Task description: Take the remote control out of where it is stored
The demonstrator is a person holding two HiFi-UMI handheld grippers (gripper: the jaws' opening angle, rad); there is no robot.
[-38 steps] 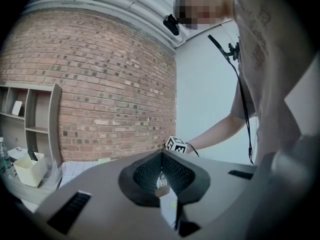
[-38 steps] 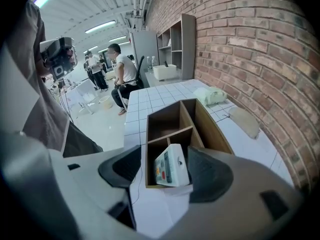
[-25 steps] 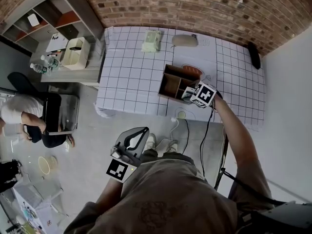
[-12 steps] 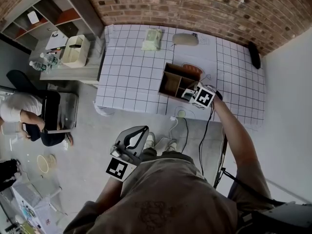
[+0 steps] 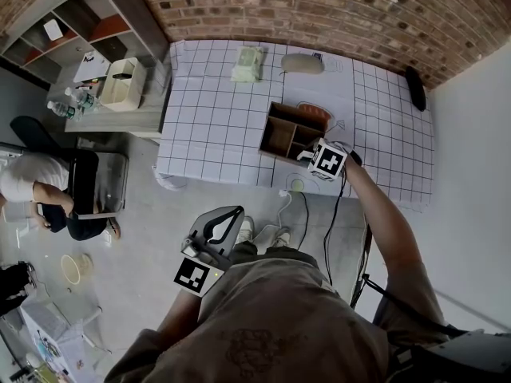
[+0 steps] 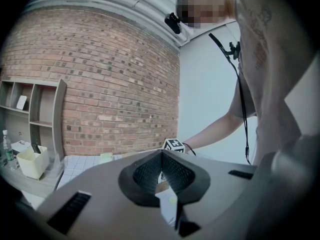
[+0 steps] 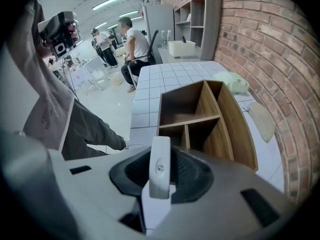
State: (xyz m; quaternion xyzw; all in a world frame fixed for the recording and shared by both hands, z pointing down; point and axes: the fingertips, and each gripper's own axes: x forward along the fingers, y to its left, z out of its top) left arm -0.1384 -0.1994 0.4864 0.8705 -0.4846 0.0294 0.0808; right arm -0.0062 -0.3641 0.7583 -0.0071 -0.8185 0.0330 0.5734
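Observation:
A wooden organiser point(image 5: 289, 132) with open compartments stands on the gridded table point(image 5: 215, 126). At its near corner is my right gripper point(image 5: 314, 156); its jaws are closing on a white remote control point(image 7: 160, 164), which stands edge-on between the dark pads point(image 7: 192, 176) just in front of the organiser point(image 7: 200, 114). In the head view only a white sliver of the remote point(image 5: 305, 155) shows beside the marker cube. My left gripper point(image 5: 226, 215) hangs low, away from the table over the floor, with its jaws together and nothing in them point(image 6: 162, 156).
On the far side of the table lie a pale green cloth point(image 5: 248, 64) and a grey oval pad point(image 5: 303, 65). A black object point(image 5: 415, 88) lies at the right end. A side table with a bin point(image 5: 124, 82) and a shelf unit point(image 5: 72, 22) stand left. A person point(image 5: 36, 186) sits nearby.
My right gripper has drawn slightly back toward the table's front edge at the organiser's corner. The left gripper has stayed put.

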